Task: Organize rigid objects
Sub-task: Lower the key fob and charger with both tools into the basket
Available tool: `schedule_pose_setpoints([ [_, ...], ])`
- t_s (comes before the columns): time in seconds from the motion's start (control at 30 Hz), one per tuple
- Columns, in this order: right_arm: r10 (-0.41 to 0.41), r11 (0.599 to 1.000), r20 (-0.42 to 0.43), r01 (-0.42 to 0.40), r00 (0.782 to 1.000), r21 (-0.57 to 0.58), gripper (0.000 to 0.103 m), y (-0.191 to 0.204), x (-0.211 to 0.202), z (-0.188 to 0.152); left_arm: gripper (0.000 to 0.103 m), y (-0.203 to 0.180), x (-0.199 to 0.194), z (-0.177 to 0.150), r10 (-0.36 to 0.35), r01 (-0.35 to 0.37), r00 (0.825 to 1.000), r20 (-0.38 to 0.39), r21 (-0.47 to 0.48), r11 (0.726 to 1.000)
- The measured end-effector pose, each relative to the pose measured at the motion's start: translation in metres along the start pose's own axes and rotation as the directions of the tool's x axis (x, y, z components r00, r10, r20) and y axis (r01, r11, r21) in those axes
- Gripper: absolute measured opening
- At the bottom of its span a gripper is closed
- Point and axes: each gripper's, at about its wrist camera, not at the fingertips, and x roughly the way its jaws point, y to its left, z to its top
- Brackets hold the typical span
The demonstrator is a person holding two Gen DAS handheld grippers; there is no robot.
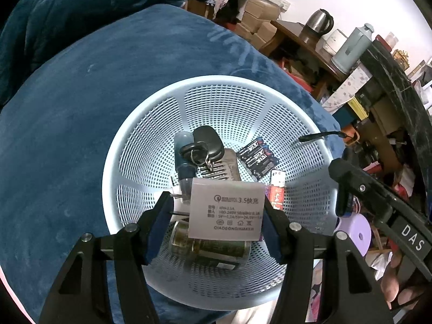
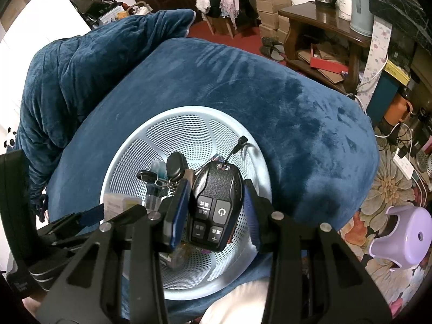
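Rigid objects are gathered in the pale blue mesh basket (image 1: 151,124), which sits on a dark blue plush cushion (image 1: 81,135). I hold one tool in each hand, and both are above the basket, pointing down into it.

My left gripper (image 1: 218,210) is closed on a white charger block (image 1: 226,210). Its blue pads press on the two sides of the block, so the jaws stand rather wide, as wide as the block itself. The printed label of the charger faces the camera, and its metal prongs stick out to the left, past the left finger.

My right gripper (image 2: 216,210) is closed on a black remote key (image 2: 216,202) with four buttons, one of them a power sign. The jaws are narrower here, and the pads touch both long sides of the remote. A thin black strap (image 2: 237,145) goes up from its far end and lies over the basket wall.

Under the charger, in the bottom of the basket, I see two large batteries (image 1: 210,245) wrapped together, lying on their side. Farther in lie a black car key with a key ring (image 1: 205,145), a small bottle with a dark cap (image 1: 183,151), a pack of dark small batteries (image 1: 257,159), and a red and white lighter (image 1: 277,189) just beside the pack.

To the right, on the flowered floor, stands a lilac plastic stool (image 2: 402,237).
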Motion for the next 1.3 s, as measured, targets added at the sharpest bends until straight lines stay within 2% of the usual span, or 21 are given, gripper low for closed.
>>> schedule_pose_setpoints([
  [1.3,0.0,1.0,-0.006,0.0,1.0,-0.003,0.04,0.0,0.0,-0.003,0.063,-0.011,0.012,-0.003,-0.011,0.011,1.0,-0.024,0.015,1.0],
])
